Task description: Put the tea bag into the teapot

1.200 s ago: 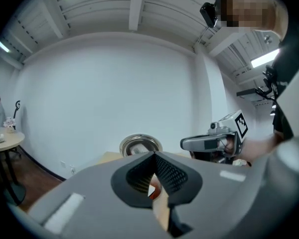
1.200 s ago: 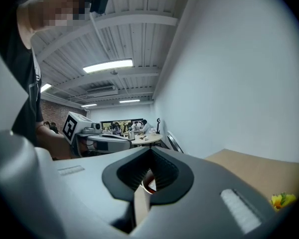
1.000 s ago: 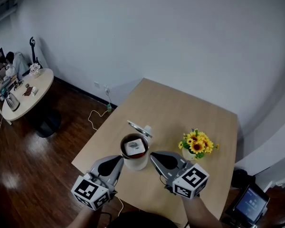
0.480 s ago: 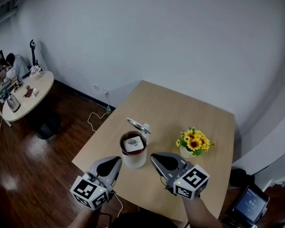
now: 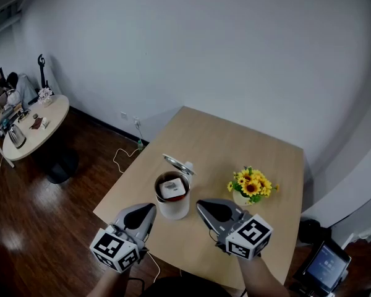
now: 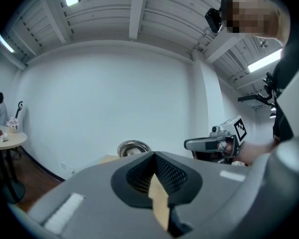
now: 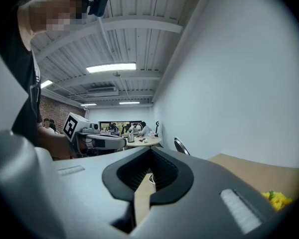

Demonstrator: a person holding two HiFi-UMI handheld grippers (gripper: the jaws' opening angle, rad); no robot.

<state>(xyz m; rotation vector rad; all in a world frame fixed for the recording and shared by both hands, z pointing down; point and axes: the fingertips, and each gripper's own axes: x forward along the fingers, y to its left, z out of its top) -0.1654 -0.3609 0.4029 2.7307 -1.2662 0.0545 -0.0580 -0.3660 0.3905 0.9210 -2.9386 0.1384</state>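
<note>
A white teapot (image 5: 173, 204) stands near the table's front edge with dark tea inside. A white tea bag (image 5: 172, 189) lies in its open mouth. The metal lid (image 5: 178, 164) rests on the table just behind it and also shows as the lid (image 6: 133, 148) and the lid (image 7: 181, 146). My left gripper (image 5: 151, 208) hovers just left of the pot, shut and empty. To the pot's right my right gripper (image 5: 200, 203) is shut too, with nothing in it. Both point toward the pot without touching it.
A small vase of yellow flowers (image 5: 250, 187) stands right of the teapot on the wooden table (image 5: 235, 147). The table's front left edge is close to the left gripper. A round table (image 5: 34, 119) with clutter stands far off on the dark floor.
The left gripper has drawn back a little from the teapot's side. The view has shifted slightly; the teapot, lid and flowers keep their places on the table.
</note>
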